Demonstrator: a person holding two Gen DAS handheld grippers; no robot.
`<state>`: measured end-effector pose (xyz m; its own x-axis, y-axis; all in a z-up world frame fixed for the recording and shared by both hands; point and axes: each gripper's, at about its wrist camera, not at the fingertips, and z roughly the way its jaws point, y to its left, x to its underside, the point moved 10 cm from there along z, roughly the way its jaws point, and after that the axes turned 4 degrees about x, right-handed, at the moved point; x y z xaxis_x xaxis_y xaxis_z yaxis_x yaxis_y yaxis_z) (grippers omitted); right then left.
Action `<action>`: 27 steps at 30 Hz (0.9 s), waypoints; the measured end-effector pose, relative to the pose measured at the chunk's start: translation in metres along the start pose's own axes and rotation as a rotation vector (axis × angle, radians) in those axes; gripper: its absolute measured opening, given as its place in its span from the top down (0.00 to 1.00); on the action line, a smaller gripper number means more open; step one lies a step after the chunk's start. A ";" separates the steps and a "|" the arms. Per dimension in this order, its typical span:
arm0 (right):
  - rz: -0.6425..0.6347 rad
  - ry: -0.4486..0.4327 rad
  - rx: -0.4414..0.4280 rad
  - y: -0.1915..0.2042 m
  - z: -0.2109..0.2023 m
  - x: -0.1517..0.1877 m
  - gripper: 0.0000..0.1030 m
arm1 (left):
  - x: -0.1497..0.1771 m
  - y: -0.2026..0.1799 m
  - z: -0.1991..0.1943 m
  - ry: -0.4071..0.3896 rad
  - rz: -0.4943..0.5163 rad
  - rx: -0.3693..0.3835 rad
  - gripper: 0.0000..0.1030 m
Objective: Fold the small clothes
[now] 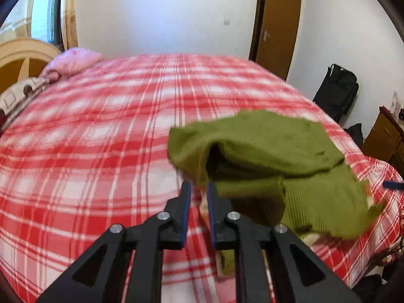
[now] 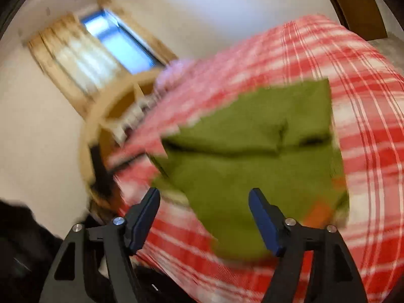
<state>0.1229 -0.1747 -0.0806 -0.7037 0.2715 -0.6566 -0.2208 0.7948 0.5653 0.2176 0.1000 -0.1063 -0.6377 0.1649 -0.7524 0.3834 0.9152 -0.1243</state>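
A small olive-green knitted garment (image 1: 272,156) lies partly folded on a bed with a red and white checked cover (image 1: 101,131). My left gripper (image 1: 199,185) is nearly closed, and a corner of the garment hangs between its fingertips, lifted off the cover. In the right wrist view the same garment (image 2: 252,151) lies on the checked cover (image 2: 366,151), blurred by motion. My right gripper (image 2: 204,194) is open and empty, with its fingers (image 2: 262,217) over the garment's near edge.
A pink pillow (image 1: 73,60) and a wooden headboard (image 1: 22,53) are at the far left. A brown door (image 1: 277,30), a black bag (image 1: 335,91) and a wooden cabinet (image 1: 386,136) stand to the right of the bed. A window (image 2: 118,40) shows in the right view.
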 end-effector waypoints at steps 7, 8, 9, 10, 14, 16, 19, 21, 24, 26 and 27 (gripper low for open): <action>-0.008 0.050 0.334 -0.065 0.087 -0.057 0.31 | -0.017 -0.026 0.027 -0.011 0.071 0.015 0.64; -0.016 0.063 0.351 -0.069 0.098 -0.058 0.31 | -0.019 -0.029 0.030 -0.014 0.060 0.023 0.64; -0.046 0.075 0.389 -0.074 0.116 -0.061 0.31 | -0.020 -0.033 0.035 -0.011 0.039 0.041 0.64; -0.078 0.085 0.419 -0.078 0.127 -0.063 0.31 | -0.019 -0.036 0.038 -0.003 0.032 0.053 0.64; -0.215 0.210 0.508 -0.092 0.182 -0.043 0.56 | 0.000 -0.036 0.057 0.057 0.081 -0.068 0.64; -0.299 0.191 0.575 -0.088 0.188 -0.041 0.72 | 0.016 -0.021 0.068 0.113 0.031 -0.128 0.62; -0.330 0.180 0.587 -0.085 0.185 -0.047 0.87 | 0.030 0.006 0.077 0.166 -0.115 -0.182 0.47; -0.371 0.099 0.663 -0.087 0.172 -0.066 0.91 | 0.030 0.022 0.074 0.144 -0.228 -0.193 0.35; -0.425 0.033 0.764 -0.098 0.156 -0.086 0.92 | 0.034 0.049 0.068 0.116 -0.380 -0.255 0.33; -0.405 0.084 0.788 -0.118 0.161 -0.081 0.92 | 0.050 0.058 0.072 0.141 -0.472 -0.248 0.32; -0.398 0.128 0.792 -0.128 0.167 -0.074 0.92 | 0.051 0.057 0.069 0.114 -0.463 -0.256 0.32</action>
<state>0.3160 -0.2054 -0.1877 -0.7551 -0.1292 -0.6427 0.0329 0.9717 -0.2339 0.2527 0.1351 -0.1963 -0.7752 -0.2509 -0.5798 -0.1211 0.9598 -0.2534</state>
